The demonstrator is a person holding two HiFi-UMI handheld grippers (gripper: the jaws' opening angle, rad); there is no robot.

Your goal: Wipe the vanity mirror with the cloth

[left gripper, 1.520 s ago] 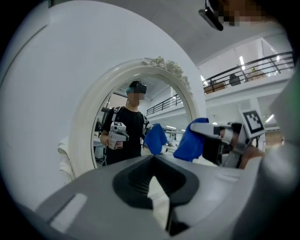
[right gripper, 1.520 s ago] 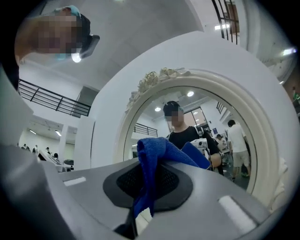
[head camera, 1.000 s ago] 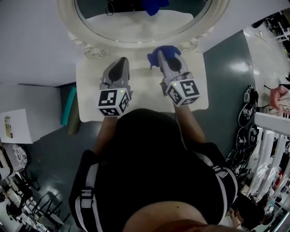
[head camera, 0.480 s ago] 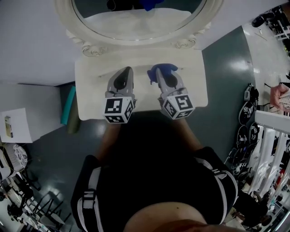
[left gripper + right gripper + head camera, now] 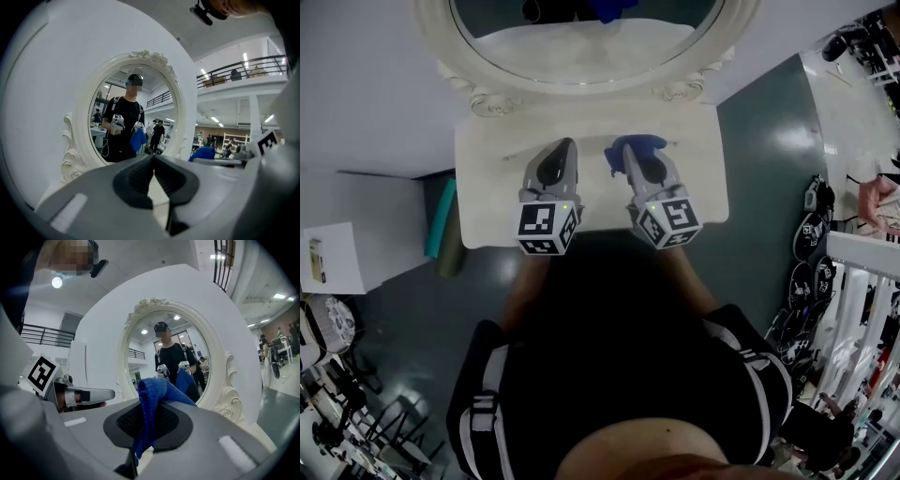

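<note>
**Ana:** Where is the cloth?

**Ben:** The blue cloth (image 5: 152, 397) is in the right gripper (image 5: 628, 152). The jaws squeeze it tight. A bit of it sticks up past the tips.

**Ana:** And the left gripper (image 5: 153, 161)?

**Ben:** Its jaws are pressed together with nothing in them. It hangs over the table (image 5: 487, 192), just beside the right one.

**Ana:** Where is the mirror (image 5: 581, 42)?

**Ben:** At the back of the table, right in front of both grippers. It is round, with a curly white frame. Both grippers are down low, and the cloth is not on the glass.

**Ana:** So what comes first?

**Ben:** I think the cloth has to go up and forward until it meets the glass.

**Ana:** How do you do that well?

**Ben:** Keep the squeeze tight, so the cloth does not fall. Only a small bit sticks out, so tip the gripper and let the soft part touch first. The hard tips could scratch.

**Ana:** Do you push hard?

**Ben:** No, push softly. The mirror might rock back. Go side to side, from the top down, so no spot gets missed.

**Ana:** And the empty gripper?

**Ben:** Keep it out of the way, off the glass.
</note>
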